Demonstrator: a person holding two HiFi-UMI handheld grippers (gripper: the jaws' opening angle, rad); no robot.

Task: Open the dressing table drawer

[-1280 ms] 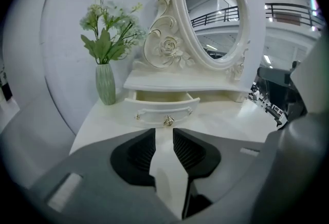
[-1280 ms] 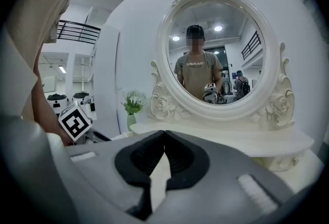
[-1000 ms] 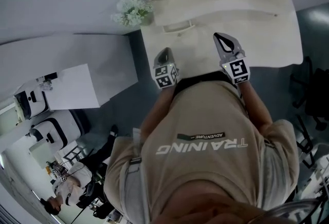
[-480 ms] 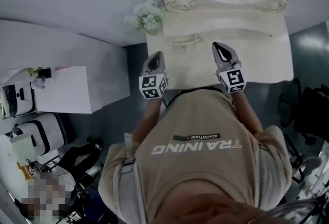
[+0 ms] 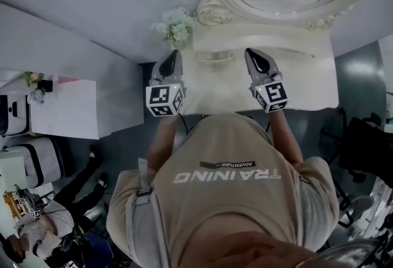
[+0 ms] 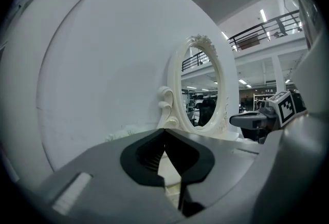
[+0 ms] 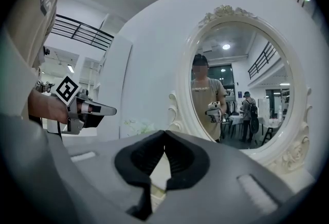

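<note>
Evidently just the approach — left gripper (image 5: 174, 58) and right gripper (image 5: 255, 58) hover above the dressing table (image 5: 307, 79), jaws pressed together, empty; next, lower to the drawer.

The head view looks steeply down from above the person's shoulders onto the dressing table (image 5: 307, 76), with both grippers below the lens. Each gripper view sits low behind its own jaws and faces about level. The camera on the left gripper (image 5: 174, 56) meets the mirror (image 6: 200, 89) obliquely, while that on the right gripper (image 5: 252, 55) faces it nearly square (filling more of its picture). All three views share the mirror.
</note>
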